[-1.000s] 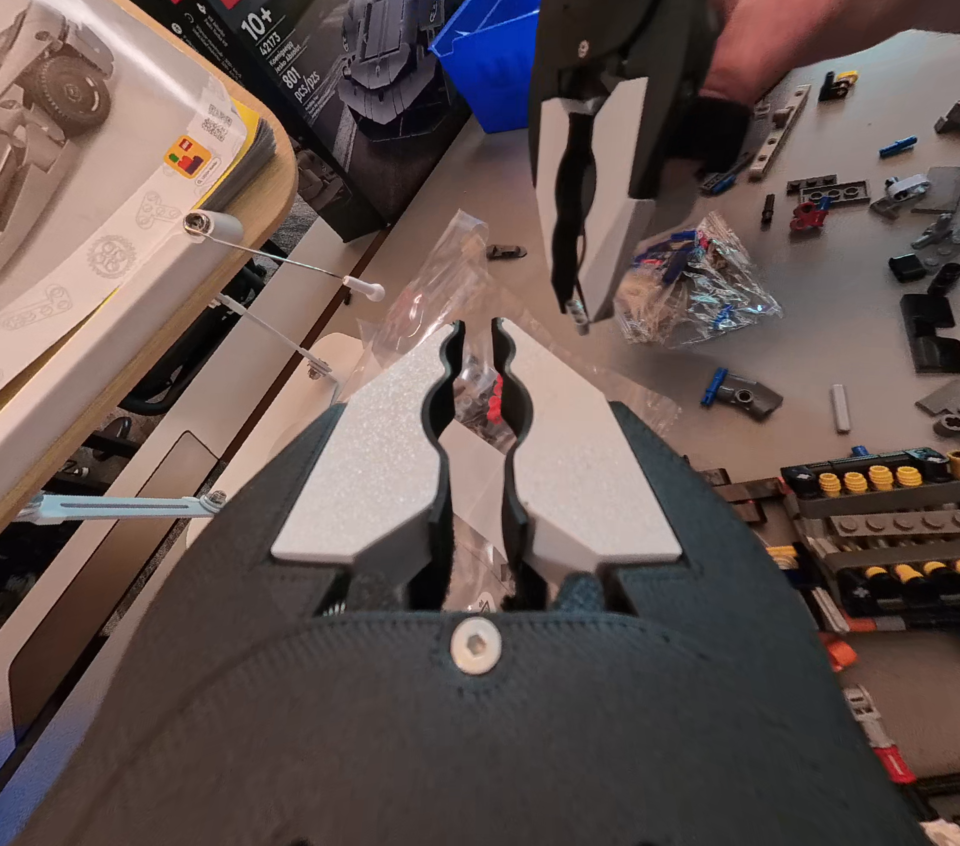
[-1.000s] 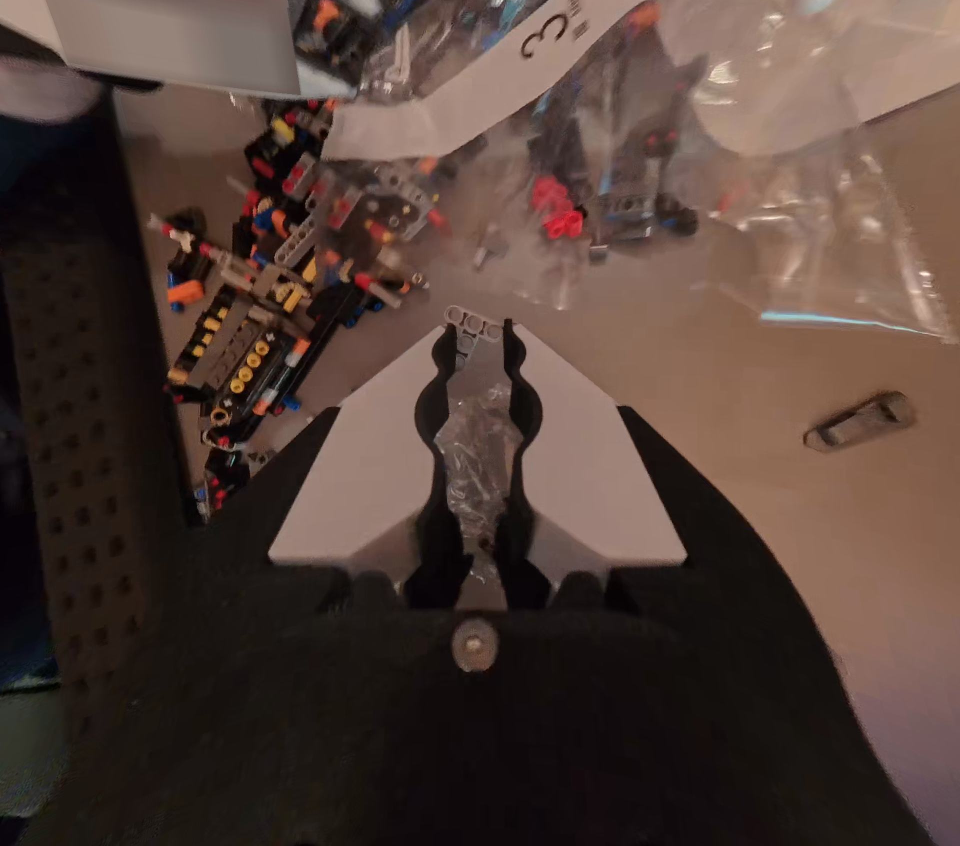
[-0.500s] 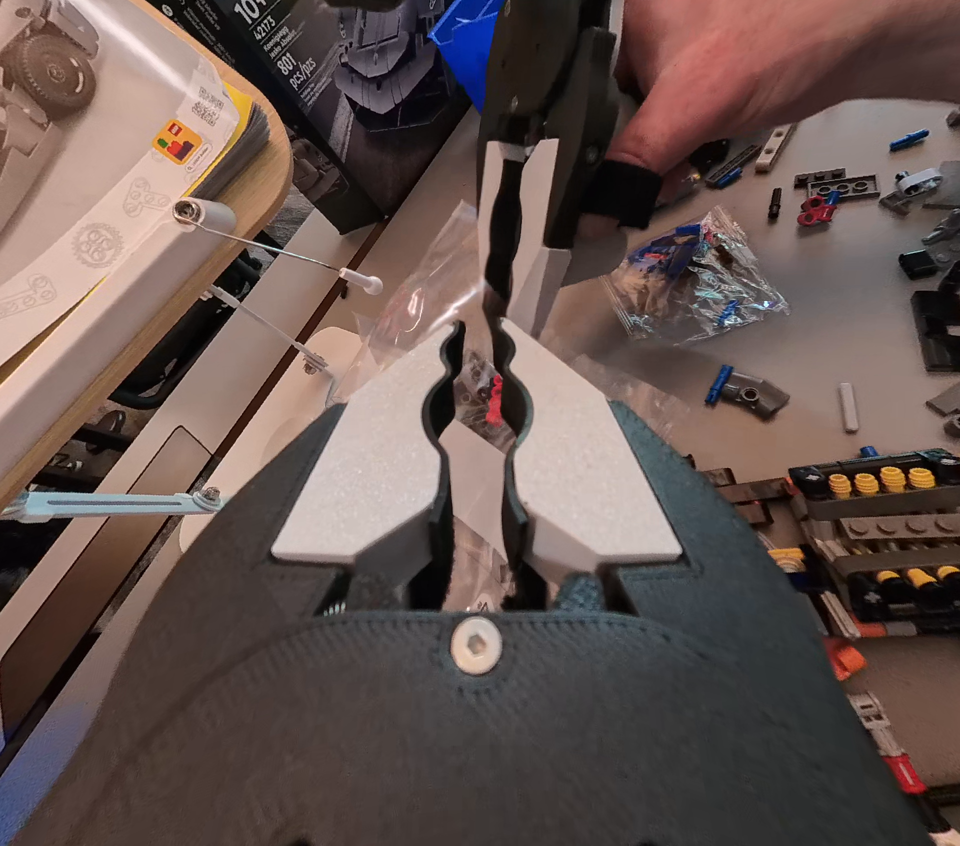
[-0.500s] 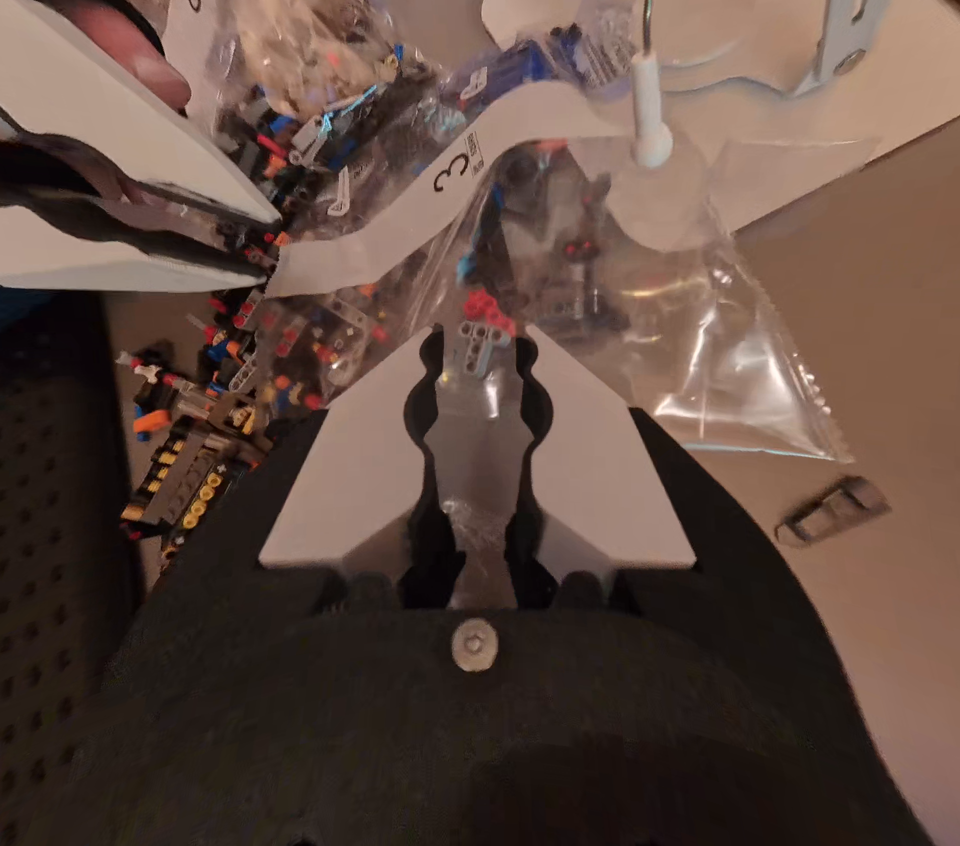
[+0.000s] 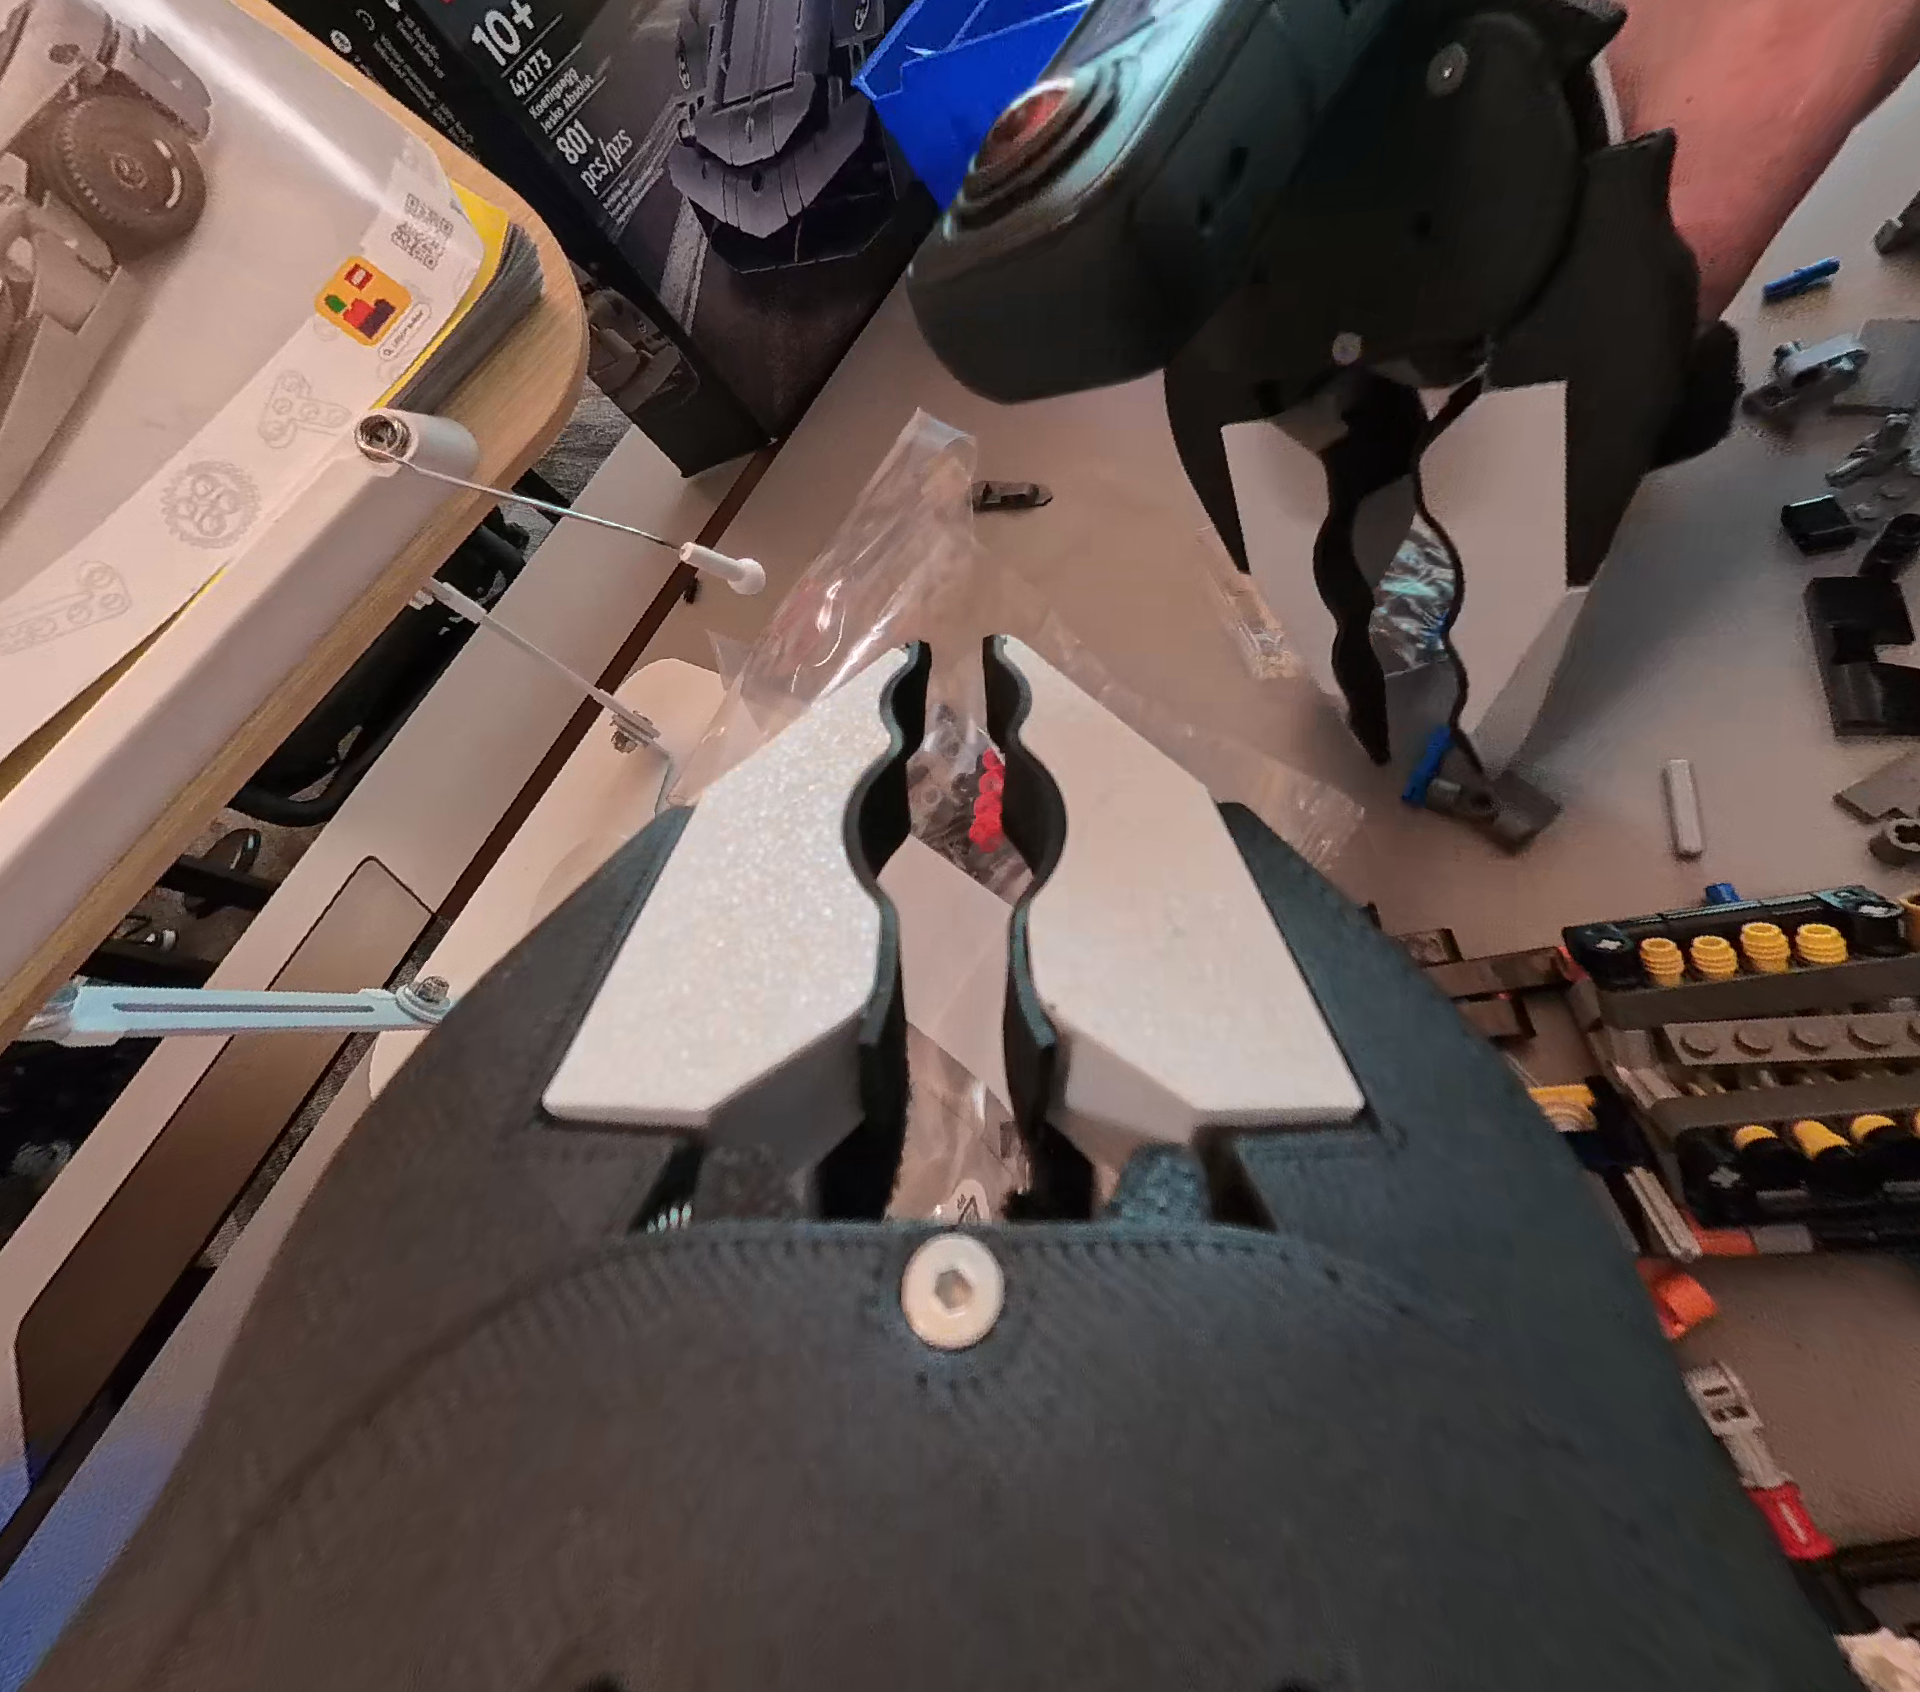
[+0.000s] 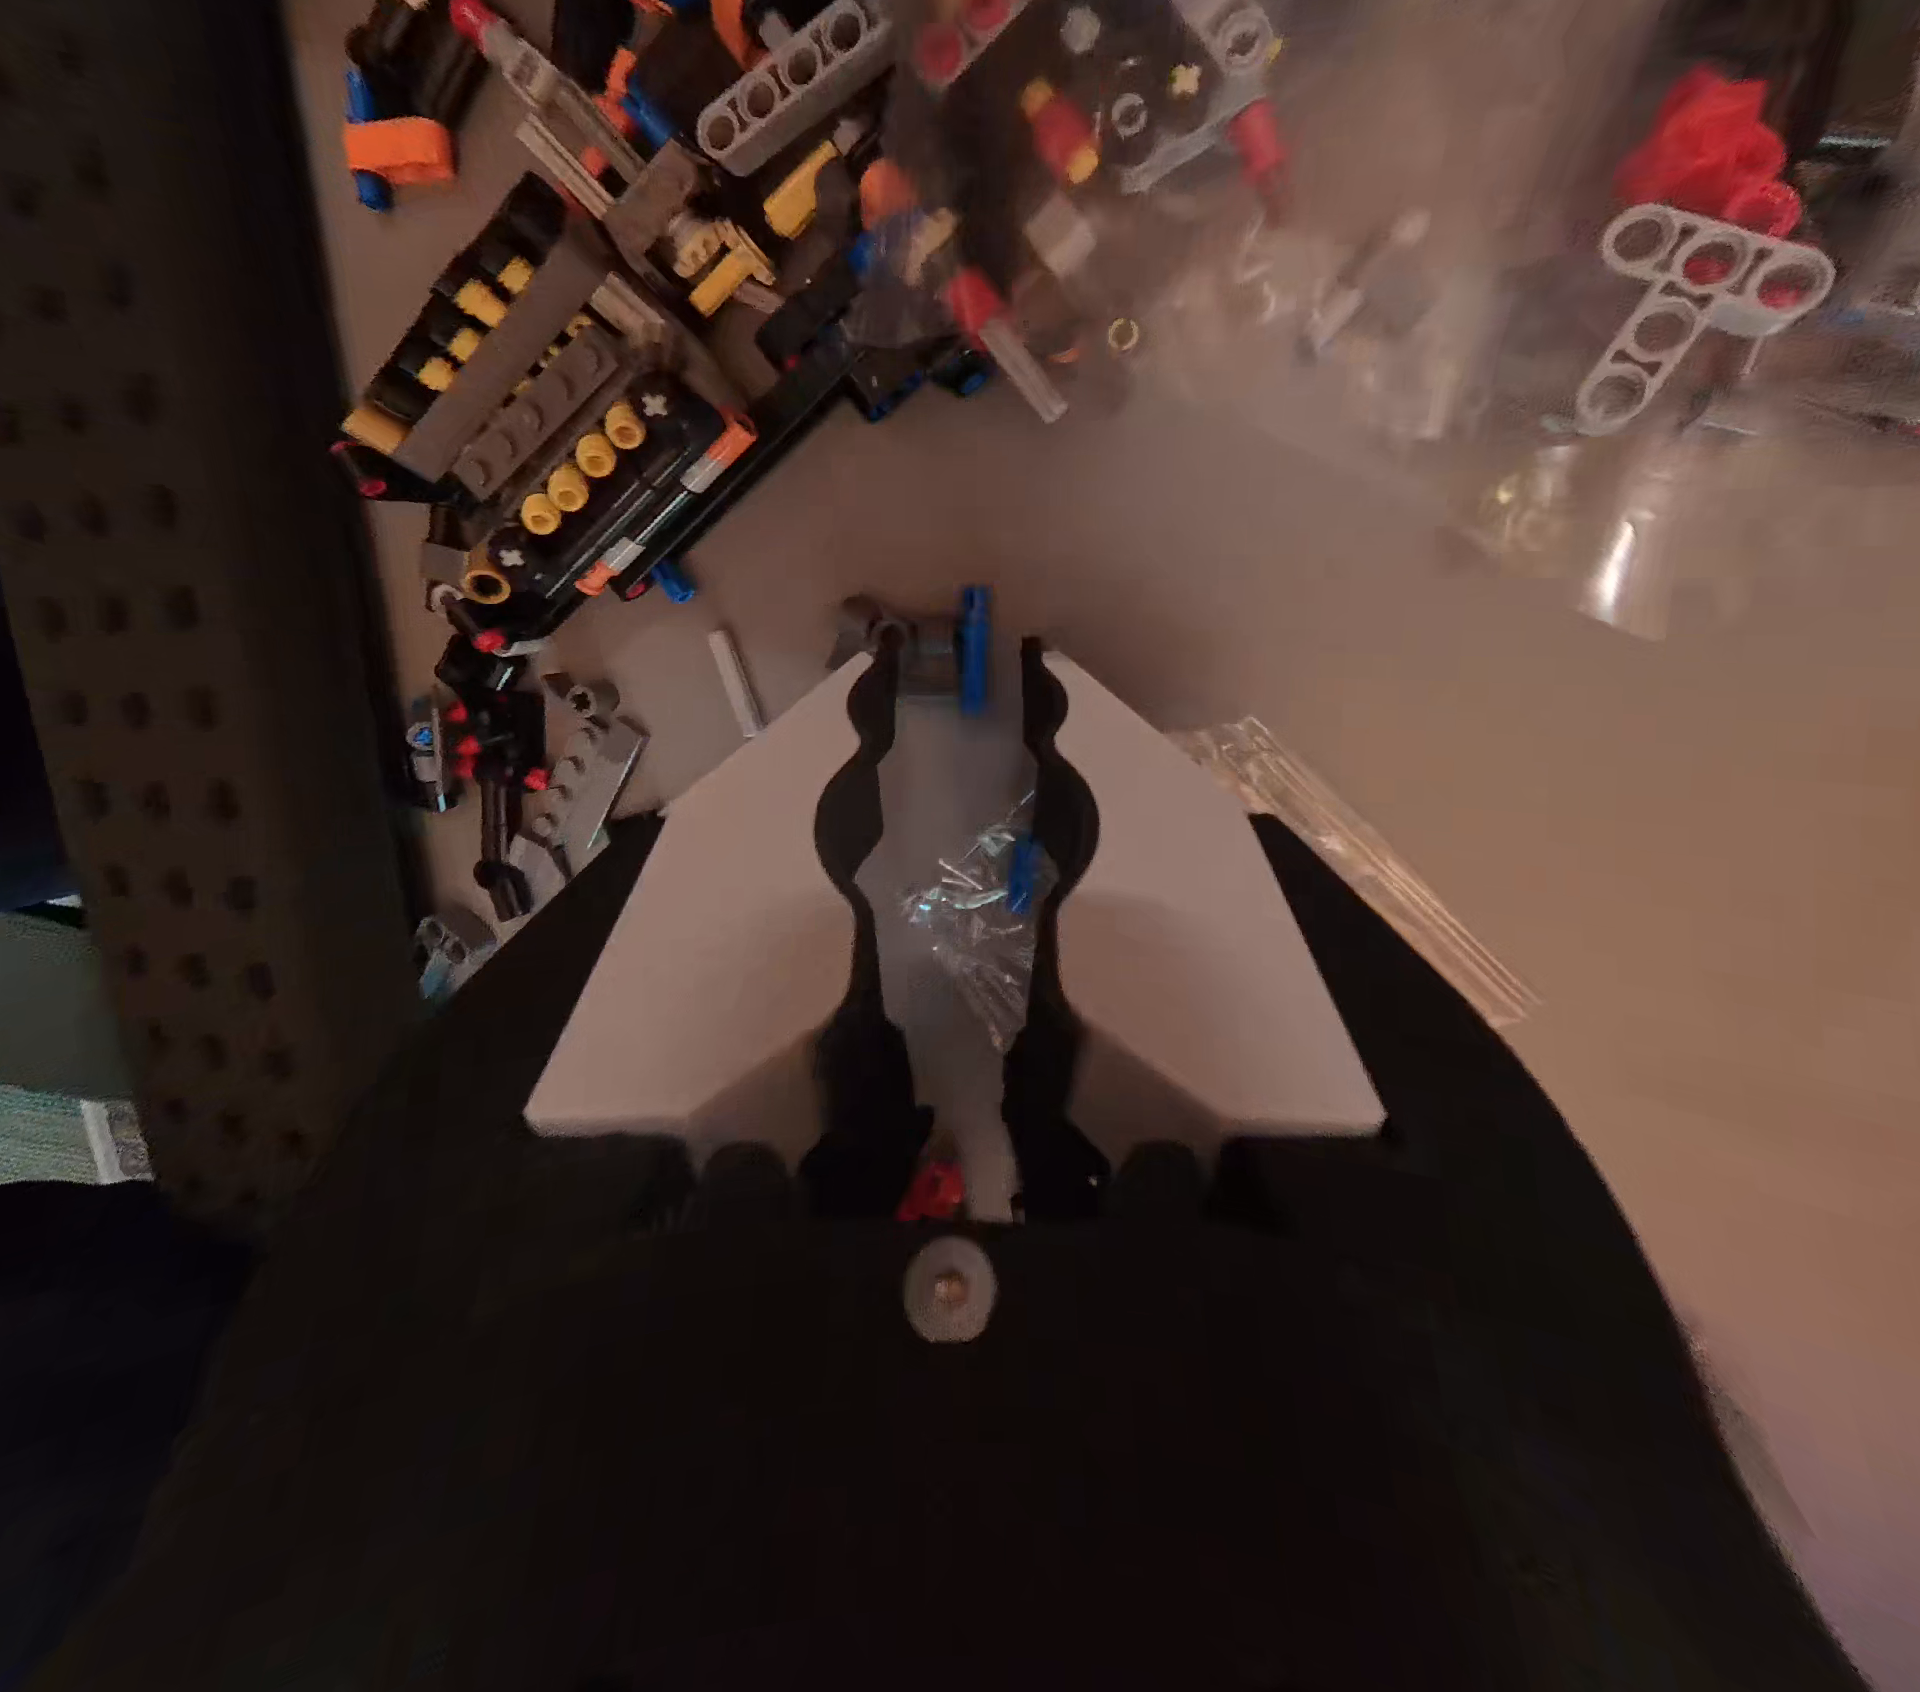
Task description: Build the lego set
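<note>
My left gripper (image 5: 957,655) is shut on a clear plastic bag (image 5: 878,551) of Lego parts, which runs between its fingers. The bag also shows in the right wrist view (image 6: 1455,84). My right gripper (image 6: 956,655) points down at the table with its jaws apart, straddling a grey piece with a blue pin (image 6: 914,655). In the left wrist view the right gripper (image 5: 1439,749) stands over that piece (image 5: 1496,806), held by a hand. A grey T-shaped beam (image 6: 1662,323) lies at the bag beside red parts. The partly built model (image 6: 582,416) lies to the left.
The model (image 5: 1745,1019) sits at the right table edge, with loose dark parts (image 5: 1860,624) beyond. A small crinkly bag (image 6: 977,925) lies under the right gripper. The Lego box (image 5: 665,32), a blue bin (image 5: 997,1) and an instruction booklet on a stand (image 5: 208,240) stand at the back left. Some 15 cm of space lies between my two pairs of fingers.
The right gripper went down to the bag with the T-shaped beam at its tips, then swung right to the grey piece with the blue pin. The beam now lies at the bag. Left gripper unchanged.
</note>
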